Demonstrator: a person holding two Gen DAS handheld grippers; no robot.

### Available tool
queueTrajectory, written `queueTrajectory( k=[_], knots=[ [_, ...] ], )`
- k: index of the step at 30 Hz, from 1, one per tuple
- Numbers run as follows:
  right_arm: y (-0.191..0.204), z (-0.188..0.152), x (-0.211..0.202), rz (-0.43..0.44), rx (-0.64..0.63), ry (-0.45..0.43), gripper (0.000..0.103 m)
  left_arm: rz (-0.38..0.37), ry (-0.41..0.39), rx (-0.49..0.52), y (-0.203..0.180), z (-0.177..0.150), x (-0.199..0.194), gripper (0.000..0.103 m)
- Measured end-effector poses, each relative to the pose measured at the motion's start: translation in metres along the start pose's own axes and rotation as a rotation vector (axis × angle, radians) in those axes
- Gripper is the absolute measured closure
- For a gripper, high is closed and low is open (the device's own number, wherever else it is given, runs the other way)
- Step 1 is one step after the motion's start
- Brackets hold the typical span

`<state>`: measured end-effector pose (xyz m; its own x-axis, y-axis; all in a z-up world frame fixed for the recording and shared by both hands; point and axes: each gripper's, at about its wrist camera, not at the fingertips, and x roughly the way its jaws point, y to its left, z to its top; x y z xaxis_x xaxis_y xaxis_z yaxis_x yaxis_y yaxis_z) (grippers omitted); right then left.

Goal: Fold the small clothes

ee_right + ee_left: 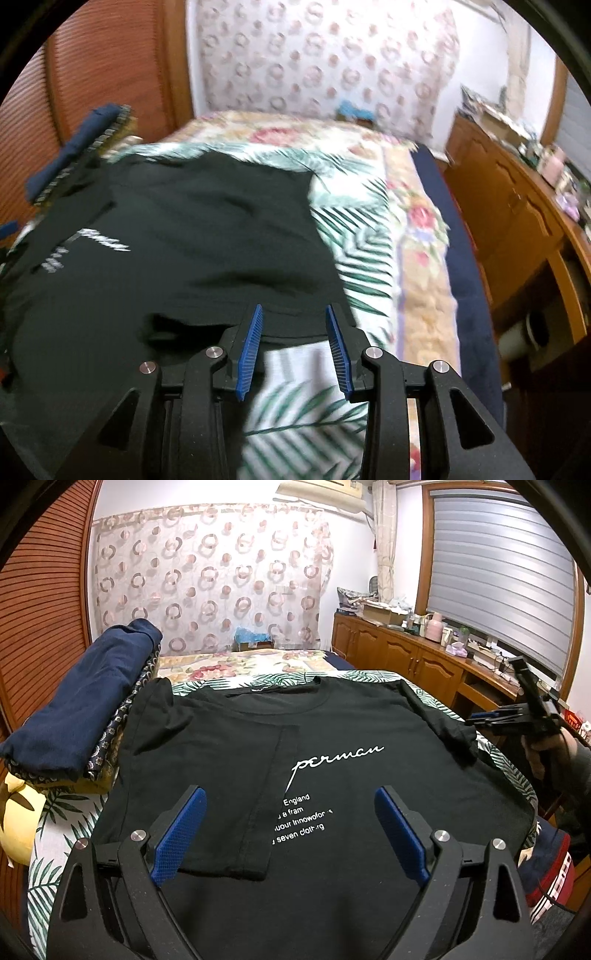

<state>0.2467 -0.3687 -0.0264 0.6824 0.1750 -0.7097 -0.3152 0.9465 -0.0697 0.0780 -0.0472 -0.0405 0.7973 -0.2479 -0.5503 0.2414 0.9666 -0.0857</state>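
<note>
Black T-shirt (229, 738) lies flat, front up, on the leaf-print bed cover, collar at the far end. White script logo and small white text lines on the chest — partly covered, since the left side is folded inward over the front. Right sleeve lies out, rumpled, at the edge. Beside its left sleeve, touching or not unclear — a stack of folded clothes (85, 701), navy on top.

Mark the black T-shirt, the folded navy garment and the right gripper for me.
black T-shirt (369, 716), left wrist view, chest above the lettering.
folded navy garment (85, 701), left wrist view, top face.
right gripper (293, 345), right wrist view, midway between its fingertips.
</note>
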Motion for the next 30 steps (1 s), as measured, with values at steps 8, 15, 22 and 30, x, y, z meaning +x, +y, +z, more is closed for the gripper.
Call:
queueTrajectory(
  k=[8, 15, 22, 30],
  knots=[
    [-0.007, 0.008, 0.023, -0.005, 0.051, 0.019, 0.066, -0.002, 0.016, 0.004, -0.001, -0.003, 0.005, 0.010],
    [-0.002, 0.007, 0.023, 0.063, -0.025, 0.025, 0.098, -0.002, 0.017, 0.004, -0.001, -0.002, 0.005, 0.010],
    [0.026, 0.021, -0.003, 0.138, -0.080, -0.084, 0.101, -0.001, 0.013, -0.003, 0.000, -0.004, 0.005, 0.010],
    [0.096, 0.051, -0.032, 0.259, -0.212, -0.178, 0.101, 0.004, 0.001, -0.017, 0.005, -0.006, 0.001, 0.010]
  ],
)
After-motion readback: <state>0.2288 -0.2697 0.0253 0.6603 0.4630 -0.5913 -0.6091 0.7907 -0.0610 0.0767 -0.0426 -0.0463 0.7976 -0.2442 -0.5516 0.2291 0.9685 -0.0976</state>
